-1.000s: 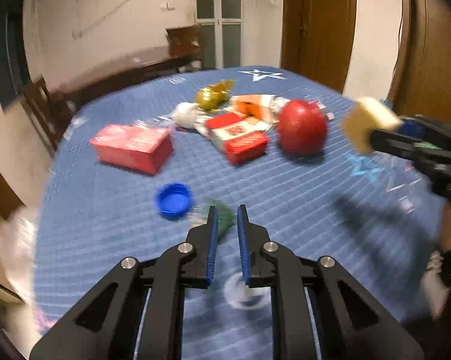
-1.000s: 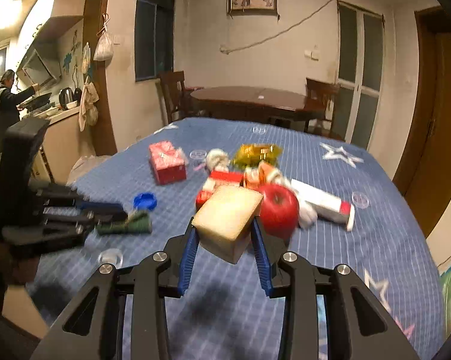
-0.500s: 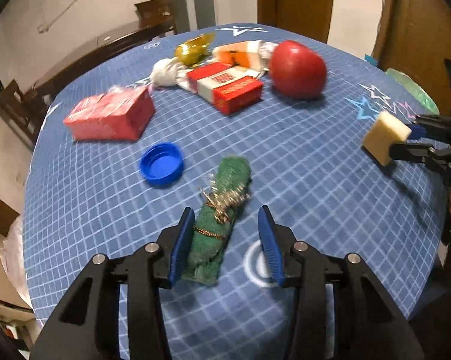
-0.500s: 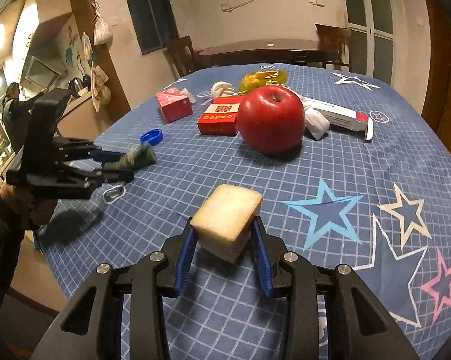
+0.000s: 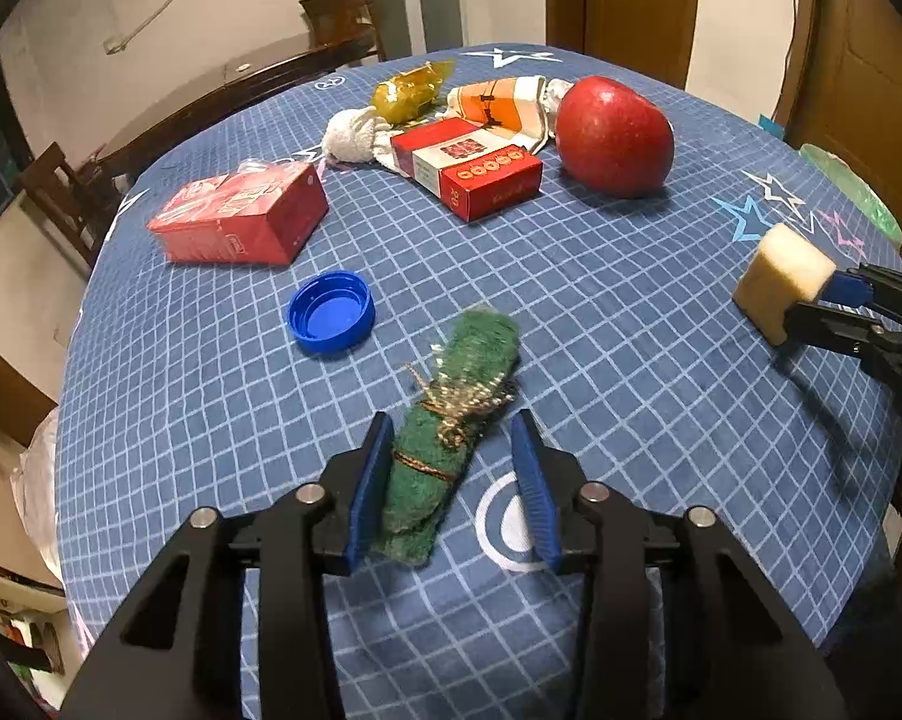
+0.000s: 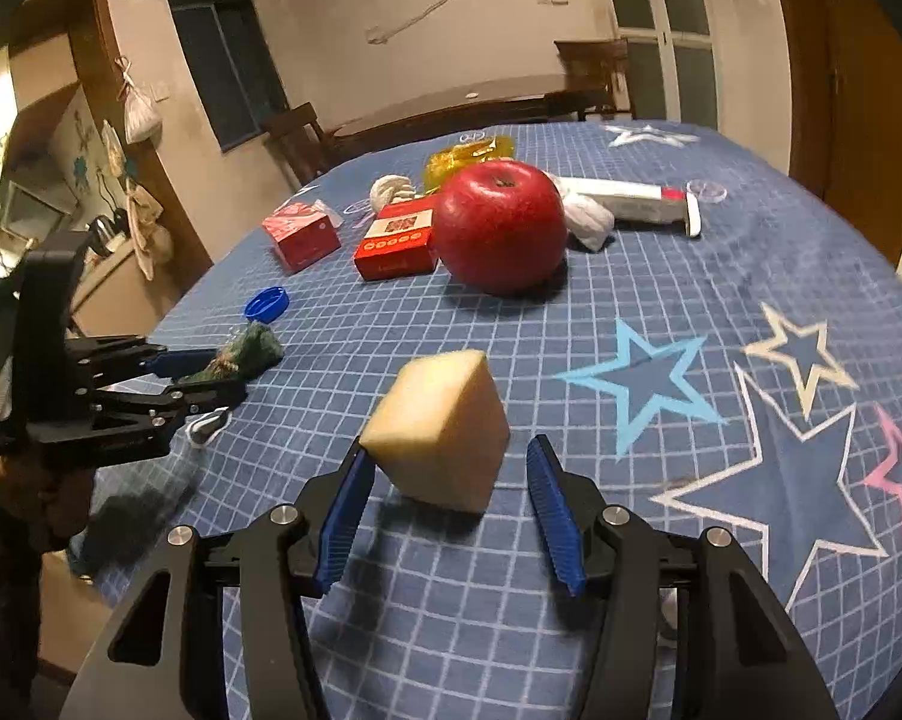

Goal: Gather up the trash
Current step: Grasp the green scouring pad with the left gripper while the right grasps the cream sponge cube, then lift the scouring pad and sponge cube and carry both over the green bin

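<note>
Left gripper [image 5: 454, 480] pitched down, jaws just closing, left pad touching green scouring roll [image 5: 445, 444], right pad clear. Right gripper [image 6: 445, 507] tilted down, jaws just opening, pale yellow sponge cube [image 6: 442, 429] between them, right pad clear.

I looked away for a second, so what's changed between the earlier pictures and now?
Both grippers came down to the table. The right gripper has just been opening, letting go of the sponge, which now sits between its jaws. The left gripper opened around the green bundle, then closed slightly; one pad touches it. Apple, boxes and cap stayed put.
</note>
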Available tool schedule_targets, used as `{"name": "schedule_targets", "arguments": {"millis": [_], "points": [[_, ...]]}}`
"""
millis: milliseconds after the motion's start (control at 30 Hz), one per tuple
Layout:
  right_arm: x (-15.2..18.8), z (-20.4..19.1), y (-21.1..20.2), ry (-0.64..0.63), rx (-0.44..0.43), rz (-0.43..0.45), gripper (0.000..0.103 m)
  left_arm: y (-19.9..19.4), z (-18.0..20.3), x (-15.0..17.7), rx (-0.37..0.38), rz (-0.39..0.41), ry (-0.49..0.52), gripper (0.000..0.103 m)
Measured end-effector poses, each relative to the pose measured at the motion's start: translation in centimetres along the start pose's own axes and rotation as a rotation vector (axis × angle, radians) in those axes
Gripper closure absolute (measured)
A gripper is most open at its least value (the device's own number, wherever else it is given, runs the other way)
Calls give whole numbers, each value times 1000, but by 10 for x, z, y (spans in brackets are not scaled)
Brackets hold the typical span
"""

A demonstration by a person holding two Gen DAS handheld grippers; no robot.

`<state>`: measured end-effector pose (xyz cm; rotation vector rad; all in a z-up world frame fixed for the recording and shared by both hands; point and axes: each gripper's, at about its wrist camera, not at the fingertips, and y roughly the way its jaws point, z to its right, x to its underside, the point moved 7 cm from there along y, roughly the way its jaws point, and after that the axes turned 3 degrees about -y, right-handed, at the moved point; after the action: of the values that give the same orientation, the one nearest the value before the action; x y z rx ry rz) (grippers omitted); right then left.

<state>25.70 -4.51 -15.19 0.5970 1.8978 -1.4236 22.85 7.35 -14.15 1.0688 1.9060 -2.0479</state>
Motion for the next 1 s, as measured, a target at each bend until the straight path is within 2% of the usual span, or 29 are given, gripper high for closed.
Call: {"name": "schedule_targets", "arguments": {"millis": [167,233,333,533,767,1000], "points": [[-7,-10,4,-28,6,3,50,-5,1,6,-23,20,-41,74],[-8,-10,6,-33,19,-3,58,-6,2,7,-42,25,-49,77],[-7,-5,6,-31,24,-6,65,-8,4,8,-69,35,-60,80],[-8,-8,-11,-74,20,68,69,-18,9,7,-62,74,-131,84],[-29,-8,-52,-145,74,212,69,-45,35,-12,0,203,-226,85],[-59,-1,-91,-189,123,328,69,-86,65,-40,-15,368,-272,85]]}}
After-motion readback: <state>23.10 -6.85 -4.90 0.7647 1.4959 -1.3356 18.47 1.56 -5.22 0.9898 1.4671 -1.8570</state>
